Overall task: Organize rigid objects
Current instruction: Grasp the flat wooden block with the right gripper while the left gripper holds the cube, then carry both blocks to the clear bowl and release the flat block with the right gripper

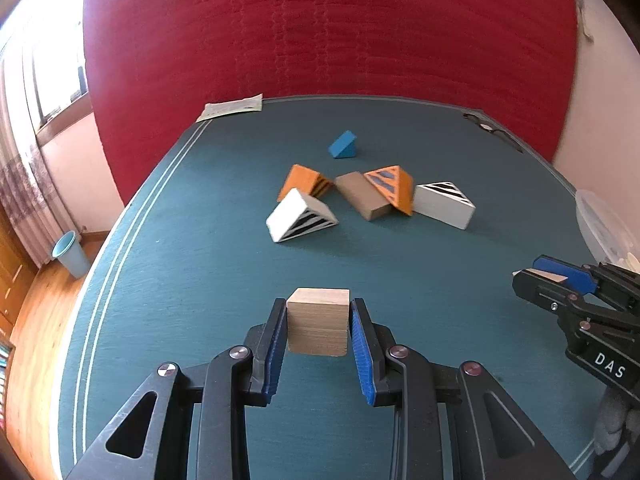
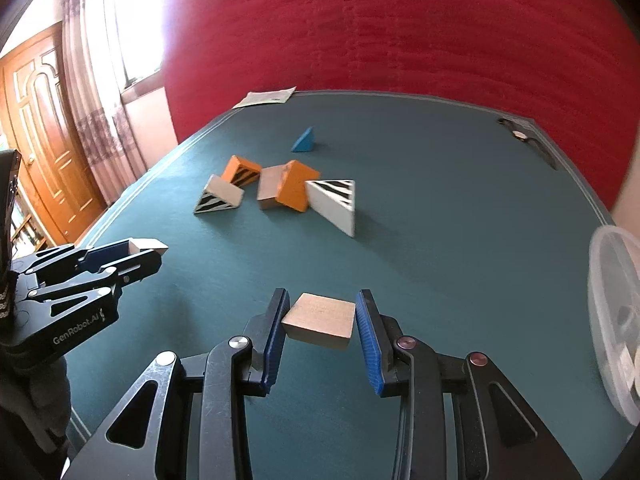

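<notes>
My left gripper (image 1: pixel 319 320) is shut on a plain wooden cube (image 1: pixel 318 322), held above the green table (image 1: pixel 200 280). My right gripper (image 2: pixel 322 322) is shut on a flat plain wooden block (image 2: pixel 320 320), also above the table. Each gripper shows in the other's view, the right gripper (image 1: pixel 536 276) at the right and the left gripper (image 2: pixel 148 250) at the left. On the far half of the table lie a blue wedge (image 1: pixel 343 145), two orange wedges (image 1: pixel 304 180) (image 1: pixel 394 188), two white striped wedges (image 1: pixel 298 216) (image 1: pixel 444 200) and a brown block (image 1: pixel 362 196).
A clear plastic container (image 2: pixel 616 320) stands at the table's right edge. A paper sheet (image 1: pixel 234 107) lies at the far left corner and a wristwatch (image 2: pixel 524 138) at the far right. A red wall hanging is behind the table; a blue bin (image 1: pixel 72 254) stands on the floor at left.
</notes>
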`<move>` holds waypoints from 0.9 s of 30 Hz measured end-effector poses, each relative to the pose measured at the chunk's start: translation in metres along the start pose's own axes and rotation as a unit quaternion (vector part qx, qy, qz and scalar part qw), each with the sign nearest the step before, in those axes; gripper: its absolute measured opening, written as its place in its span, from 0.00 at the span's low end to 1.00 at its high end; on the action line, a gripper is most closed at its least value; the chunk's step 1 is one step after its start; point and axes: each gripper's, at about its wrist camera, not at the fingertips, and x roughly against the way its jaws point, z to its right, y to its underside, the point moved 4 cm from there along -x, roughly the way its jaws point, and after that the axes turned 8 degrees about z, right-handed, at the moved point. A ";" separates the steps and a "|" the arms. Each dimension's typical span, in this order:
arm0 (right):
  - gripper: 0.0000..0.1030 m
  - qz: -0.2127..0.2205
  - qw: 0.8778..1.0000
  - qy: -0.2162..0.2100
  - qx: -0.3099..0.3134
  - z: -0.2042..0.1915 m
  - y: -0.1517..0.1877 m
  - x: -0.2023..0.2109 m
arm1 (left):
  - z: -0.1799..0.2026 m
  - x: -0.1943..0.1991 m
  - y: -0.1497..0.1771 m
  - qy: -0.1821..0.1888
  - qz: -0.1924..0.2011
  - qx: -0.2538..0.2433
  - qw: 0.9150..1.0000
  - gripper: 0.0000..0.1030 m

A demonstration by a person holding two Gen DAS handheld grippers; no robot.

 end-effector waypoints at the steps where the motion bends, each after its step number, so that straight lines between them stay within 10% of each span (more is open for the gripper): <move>1: 0.34 0.001 1.000 0.002 -0.002 0.003 0.000 0.002 | 0.003 0.000 0.000 0.001 0.000 -0.002 1.000 0.31; 27: 0.34 0.043 0.994 0.077 -0.067 0.100 0.015 0.067 | 0.094 0.004 -0.006 0.067 -0.006 -0.044 0.997 0.31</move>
